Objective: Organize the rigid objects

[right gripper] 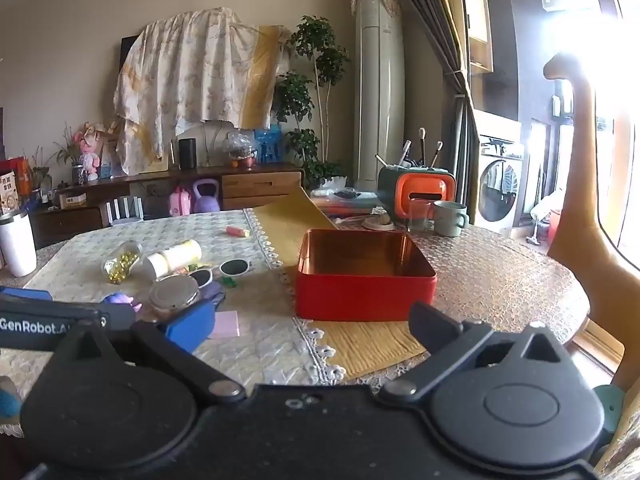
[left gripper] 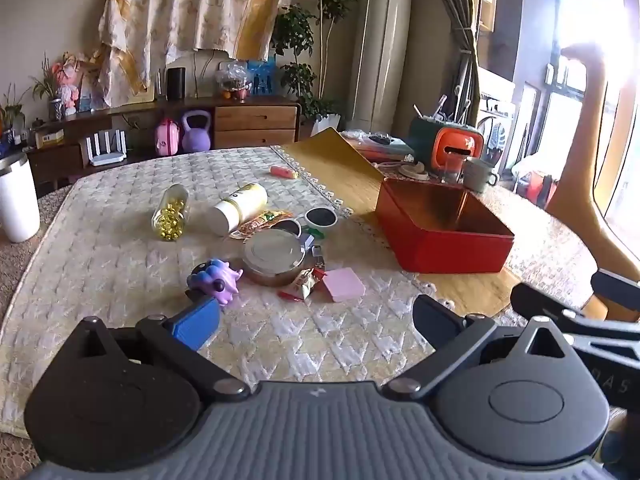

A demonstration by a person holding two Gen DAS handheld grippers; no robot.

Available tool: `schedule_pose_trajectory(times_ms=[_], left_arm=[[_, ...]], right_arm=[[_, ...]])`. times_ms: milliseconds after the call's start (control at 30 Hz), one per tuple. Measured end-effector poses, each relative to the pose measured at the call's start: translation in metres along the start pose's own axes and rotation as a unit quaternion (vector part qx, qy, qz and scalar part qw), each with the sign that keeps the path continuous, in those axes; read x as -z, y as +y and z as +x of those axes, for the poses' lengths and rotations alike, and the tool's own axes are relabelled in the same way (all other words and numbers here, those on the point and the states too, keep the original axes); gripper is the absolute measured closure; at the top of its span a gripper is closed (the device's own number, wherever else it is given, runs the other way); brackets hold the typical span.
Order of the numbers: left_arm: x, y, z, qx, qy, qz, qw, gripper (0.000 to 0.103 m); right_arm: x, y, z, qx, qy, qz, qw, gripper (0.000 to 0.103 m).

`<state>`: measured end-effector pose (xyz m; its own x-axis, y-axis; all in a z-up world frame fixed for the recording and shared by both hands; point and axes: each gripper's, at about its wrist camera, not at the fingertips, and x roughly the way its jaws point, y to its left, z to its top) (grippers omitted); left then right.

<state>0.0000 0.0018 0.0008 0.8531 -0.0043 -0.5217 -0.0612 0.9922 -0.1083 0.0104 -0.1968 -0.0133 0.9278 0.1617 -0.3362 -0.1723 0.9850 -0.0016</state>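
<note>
Left wrist view is showing the left gripper (left gripper: pixel 316 316) hovering with its jaws spread wide and nothing between them, above a quilted cloth (left gripper: pixel 120 264) covering the surface (left gripper: pixel 552 240). Just ahead of it a purple toy (left gripper: pixel 218 276) is lying close to the blue left finger pad, and beside the toy a round tin (left gripper: pixel 274 254) is sitting with a pink pad (left gripper: pixel 344 285) and a snack wrapper (left gripper: pixel 302 286) near it. Farther back, white sunglasses (left gripper: pixel 318 217) are resting near a white bottle (left gripper: pixel 239 208) on its side, and a clear bottle (left gripper: pixel 170 213) of yellow capsules is lying to the left of that. A small red tube (left gripper: pixel 284 171) is lying alone near the cloth's far edge. To the right, an open red box (left gripper: pixel 440 228) is standing on a yellow mat (left gripper: pixel 340 168), apparently empty. In the right wrist view the right gripper (right gripper: pixel 310 326) is likewise hanging wide open and holding nothing, pointing toward the box (right gripper: pixel 364 280), which is sitting straight ahead of it. The left gripper's body is showing at that view's left edge. Behind the box a green mug (right gripper: pixel 450 218) and an orange holder (right gripper: pixel 424 194) are standing, and a white tumbler (right gripper: pixel 16 244) is standing at the far left.
</note>
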Motion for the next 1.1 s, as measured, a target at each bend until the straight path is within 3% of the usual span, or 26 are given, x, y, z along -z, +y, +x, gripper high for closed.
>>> schedule_pose_trajectory(times_ms=[133,300,600,1100], left_arm=[[-0.002,-0.001,0.006,-0.004,0.019,-0.009,0.9998,0.0],[-0.004,0.005,0.001,0.001,-0.001,-0.042,0.9991,0.0],[-0.004,-0.006,-0.007,-0.002,-0.014,0.014,0.9998,0.0],[-0.006,-0.004,-0.014,0.021,-0.028,0.022,0.9991,0.0]], right_arm=[[0.0,0.001,0.0,-0.002,-0.003,-0.007,1.0,0.0],[-0.001,-0.004,0.001,-0.008,0.001,-0.004,1.0,0.0],[-0.004,-0.004,0.001,-0.01,0.002,0.007,1.0,0.0],[-0.005,-0.003,0.003,-0.01,0.007,0.008,1.0,0.002]])
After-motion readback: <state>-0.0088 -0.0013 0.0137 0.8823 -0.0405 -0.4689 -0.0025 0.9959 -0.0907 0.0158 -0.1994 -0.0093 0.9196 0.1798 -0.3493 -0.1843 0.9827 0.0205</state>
